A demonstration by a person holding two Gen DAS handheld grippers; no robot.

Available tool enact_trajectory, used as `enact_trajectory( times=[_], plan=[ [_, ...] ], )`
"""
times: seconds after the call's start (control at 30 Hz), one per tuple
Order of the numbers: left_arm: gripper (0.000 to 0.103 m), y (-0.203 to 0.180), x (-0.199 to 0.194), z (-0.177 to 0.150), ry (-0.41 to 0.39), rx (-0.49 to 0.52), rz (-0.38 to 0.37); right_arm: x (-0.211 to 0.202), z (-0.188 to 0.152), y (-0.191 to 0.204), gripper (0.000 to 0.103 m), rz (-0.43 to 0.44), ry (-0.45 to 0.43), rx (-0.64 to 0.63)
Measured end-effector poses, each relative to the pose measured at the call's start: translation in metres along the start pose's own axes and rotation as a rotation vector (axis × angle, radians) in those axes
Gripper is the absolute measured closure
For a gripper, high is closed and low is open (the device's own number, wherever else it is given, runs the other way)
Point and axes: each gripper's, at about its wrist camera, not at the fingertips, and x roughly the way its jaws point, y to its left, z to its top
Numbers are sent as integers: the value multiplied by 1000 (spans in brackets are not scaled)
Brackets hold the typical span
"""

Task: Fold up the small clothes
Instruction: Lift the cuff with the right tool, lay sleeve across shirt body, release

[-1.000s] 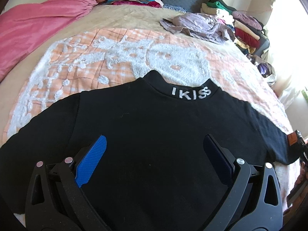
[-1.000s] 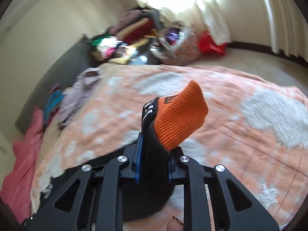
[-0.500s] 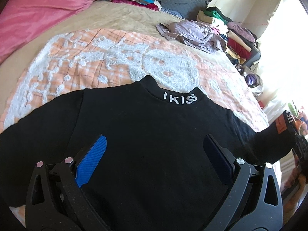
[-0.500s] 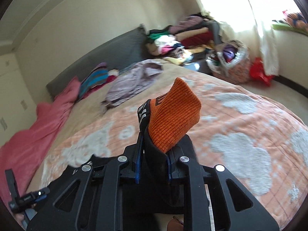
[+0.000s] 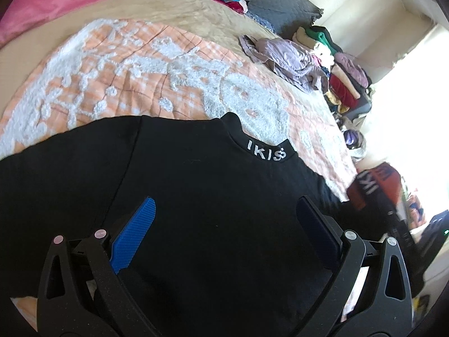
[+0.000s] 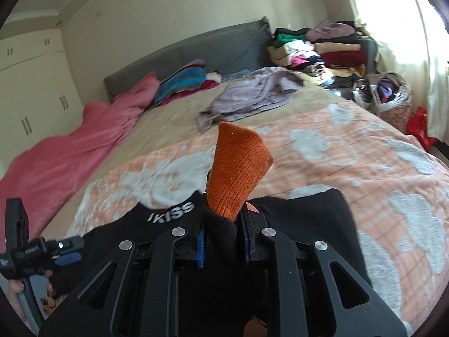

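Observation:
A black sweater (image 5: 202,196) with white "IKISS" lettering on its collar lies spread on the orange and white bedspread (image 5: 157,78). My left gripper (image 5: 224,216) is open and hovers low over the sweater's body, holding nothing. My right gripper (image 6: 223,236) is shut on the sweater's sleeve, whose orange cuff (image 6: 238,168) stands up from between the fingers. The sleeve is lifted and drawn in over the sweater's body (image 6: 303,224). In the left wrist view the cuff (image 5: 376,185) shows at the right edge.
A pink blanket (image 6: 64,151) lies along the bed's left side. A crumpled lilac garment (image 6: 252,92) and striped folded clothes (image 6: 182,80) lie near the grey headboard. A pile of clothes (image 6: 322,50) and a basket (image 6: 384,90) stand at the right.
My right gripper has swung the sleeve from the bed's right edge inward over the sweater. The left gripper stayed open and turned slightly left.

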Motion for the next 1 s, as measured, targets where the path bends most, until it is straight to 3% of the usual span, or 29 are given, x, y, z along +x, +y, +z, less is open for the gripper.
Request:
enact_trajectory(
  times=[0.4, 0.67, 0.9, 1.0],
  plan=[
    [10, 22, 5, 0, 42, -104, -89, 38, -40, 73, 82, 91, 114, -119],
    [15, 21, 17, -6, 82, -103, -112, 29, -69, 93, 68, 173, 188, -163],
    [41, 8, 31, -18, 143, -76, -171, 8, -87, 85, 65, 188, 219, -192],
    [48, -4, 38, -26, 177, -45, -195, -3, -87, 74, 65, 168, 197, -178]
  ],
)
